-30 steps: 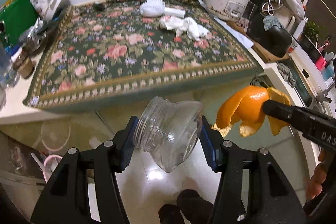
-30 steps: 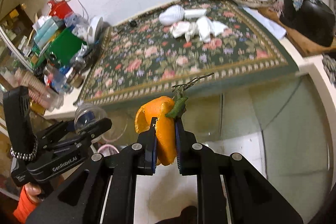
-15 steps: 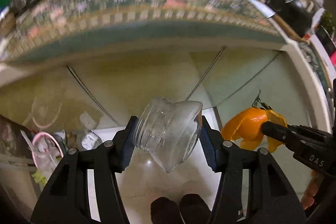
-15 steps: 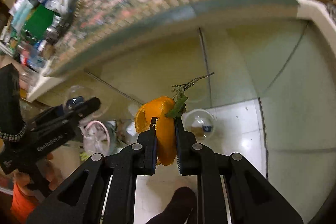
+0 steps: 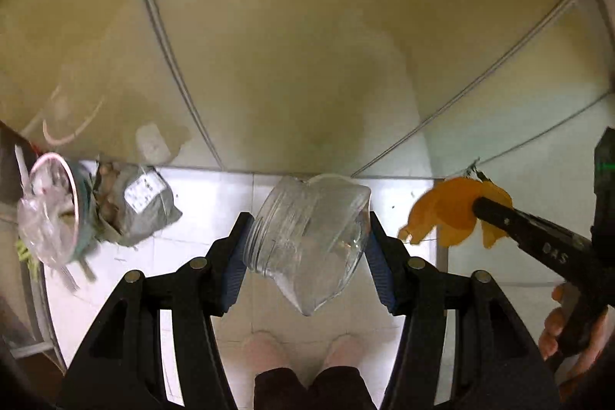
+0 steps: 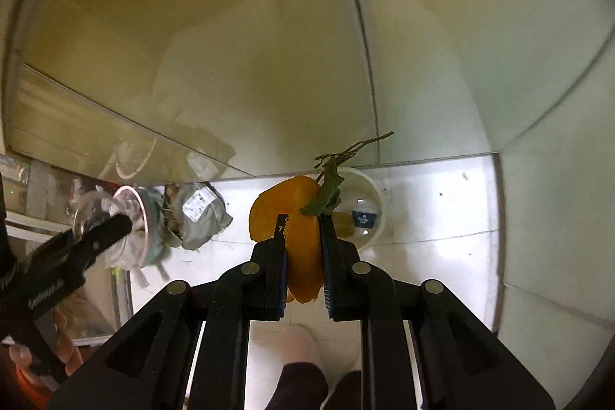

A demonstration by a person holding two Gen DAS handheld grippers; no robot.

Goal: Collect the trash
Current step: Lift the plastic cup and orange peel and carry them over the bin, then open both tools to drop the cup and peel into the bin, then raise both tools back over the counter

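White floor tiles (image 5: 215, 191) below, glossy cabinet fronts (image 5: 307, 45) ahead; no worktop in either view. Both grippers point steeply down at the floor.

Left gripper (image 5: 307, 252): jaws at a medium gap, clamped on a clear glass jar (image 5: 307, 237) lying sideways between the pads, threaded mouth toward the left pad, base toward the right.

Right gripper (image 6: 303, 256): jaws nearly closed, pinching an orange peel (image 6: 300, 229) with a leaf and twig (image 6: 338, 160) sticking up past the tips. In the left view the peel hangs just right of the jar, not touching.

Trash pile on the floor at left: a pink-rimmed bin (image 5: 73, 202) stuffed with clear plastic, and a grey wrapped bundle (image 5: 146, 206) with a white label right beside it. A white bowl (image 6: 365, 202) sits on the floor behind the peel in the right view.

Risks, as I read them:
- Jar is round smooth glass held skewed, so pad contact looks small. Could rotate or slip out and shatter on tile.
- Bin looks full already. Anything dropped on top may bounce or slide off.
- Peel is thin and floppy, held by one flap, so it could tear free.
- Person's feet (image 5: 307, 352) are directly under the jar.

Person's fingers (image 5: 557, 325) wrap the right handle, low at frame edge.
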